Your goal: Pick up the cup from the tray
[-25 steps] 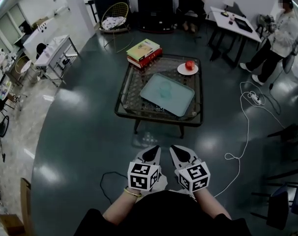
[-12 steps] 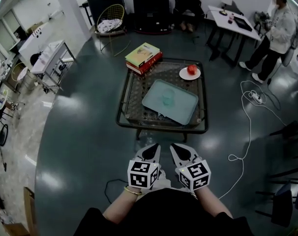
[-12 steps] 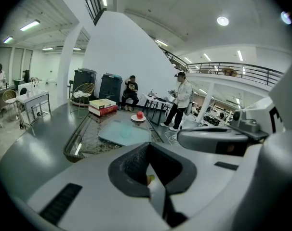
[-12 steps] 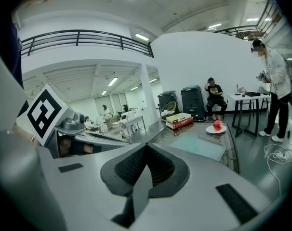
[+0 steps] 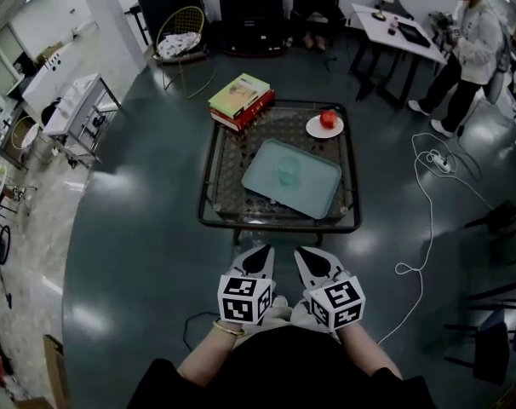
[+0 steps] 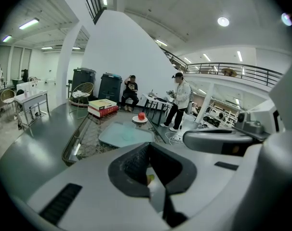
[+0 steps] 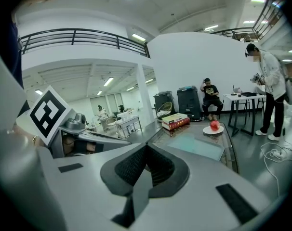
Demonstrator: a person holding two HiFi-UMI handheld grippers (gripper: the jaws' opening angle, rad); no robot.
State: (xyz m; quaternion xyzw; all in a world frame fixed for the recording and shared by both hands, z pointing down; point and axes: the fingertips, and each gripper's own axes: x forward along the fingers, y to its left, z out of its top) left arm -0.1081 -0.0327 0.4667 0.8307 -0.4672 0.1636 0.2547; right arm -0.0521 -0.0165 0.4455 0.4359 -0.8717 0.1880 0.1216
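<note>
A pale teal tray lies on a glass-topped coffee table, and a clear, faintly green cup stands upright near the tray's middle. My left gripper and right gripper hang side by side over the floor, short of the table's near edge, both pointing at it. Both are shut with nothing between the jaws. In the left gripper view the left gripper points toward the tray. In the right gripper view the right gripper has the tray ahead to its right.
A stack of books sits at the table's far left corner, and a white plate with a red apple at its far right. A white cable trails over the floor to the right. A person stands by a desk behind.
Both grippers have come forward toward the table, still shut and side by side. The table now sits closer and a little lower in the head view.
</note>
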